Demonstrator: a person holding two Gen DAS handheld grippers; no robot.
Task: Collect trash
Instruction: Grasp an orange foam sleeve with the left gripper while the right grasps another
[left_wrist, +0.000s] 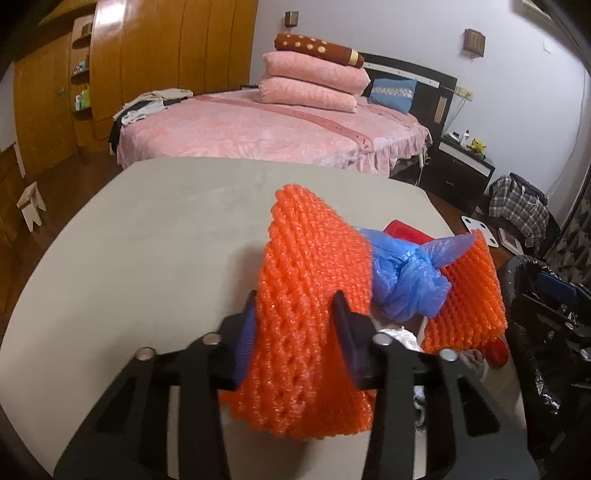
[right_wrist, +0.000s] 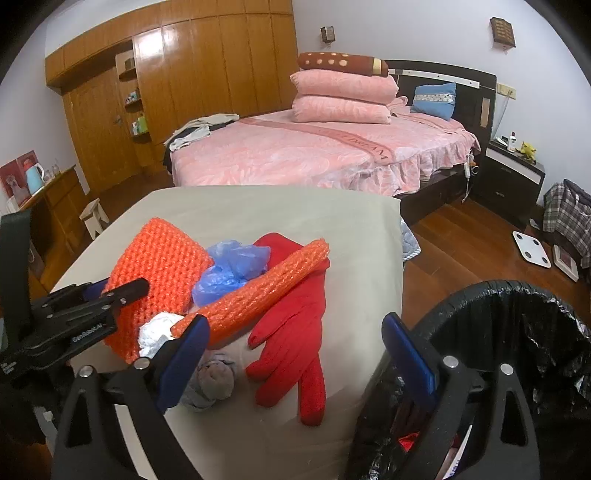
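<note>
Left wrist view: the left gripper (left_wrist: 295, 325) closes its two blue-padded jaws on either side of an orange foam fruit net (left_wrist: 310, 295), which fills the gap between them; the pads appear to press its sides. The net lies at the centre of a beige table (left_wrist: 129, 258). At about three o'clock from it sit a knotted blue plastic bag (left_wrist: 402, 284) and a second orange foam net (left_wrist: 469, 295).

In the right wrist view, the right gripper (right_wrist: 295, 350) stands wide open and holds nothing, hanging above a red glove (right_wrist: 295, 317). A crumpled white tissue (right_wrist: 157, 332) and a grey wad (right_wrist: 212, 380) lie at about nine o'clock from the glove. A bin lined with a black bag (right_wrist: 517, 332) stands off the table's edge at four o'clock.

The foam is soft and springy, so I judge it could squash and slip free on lifting. The blue bag touches it and might drag along or fall to the floor.

The tabletop is smooth and matte. Beyond it at twelve o'clock are a pink bed (right_wrist: 314, 155) with stacked pillows, wooden wardrobes (right_wrist: 203, 74) and a wooden floor.
</note>
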